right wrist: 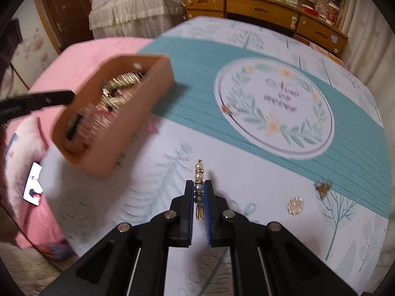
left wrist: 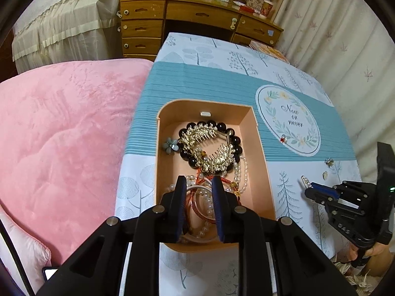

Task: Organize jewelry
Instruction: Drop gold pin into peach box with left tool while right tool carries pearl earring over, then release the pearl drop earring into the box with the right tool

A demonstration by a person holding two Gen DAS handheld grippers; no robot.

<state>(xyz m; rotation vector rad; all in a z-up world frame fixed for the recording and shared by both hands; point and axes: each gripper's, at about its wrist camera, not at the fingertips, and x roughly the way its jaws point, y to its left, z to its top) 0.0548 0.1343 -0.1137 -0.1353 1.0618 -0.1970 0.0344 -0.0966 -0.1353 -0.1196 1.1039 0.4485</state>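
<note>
An orange jewelry box [left wrist: 261, 148] stands on the patterned tablecloth, holding a black bead bracelet [left wrist: 188, 151], a gold hair comb [left wrist: 209, 145], pearl strands [left wrist: 240, 172] and bangles. My left gripper [left wrist: 196, 183] is open, its fingers low inside the box's near end around the bangles. My right gripper [right wrist: 198, 185] is shut on a beaded pearl hairpin [right wrist: 199, 172], held above the cloth right of the box [right wrist: 111, 133]. It also shows in the left wrist view [left wrist: 308, 190].
Small pieces lie loose on the cloth: a round gold brooch [right wrist: 295, 206], a gold bee ornament [right wrist: 323, 187] and a small red-white charm [right wrist: 226, 108]. A pink quilt [left wrist: 61, 135] lies left of the table. A wooden desk [left wrist: 197, 17] stands behind.
</note>
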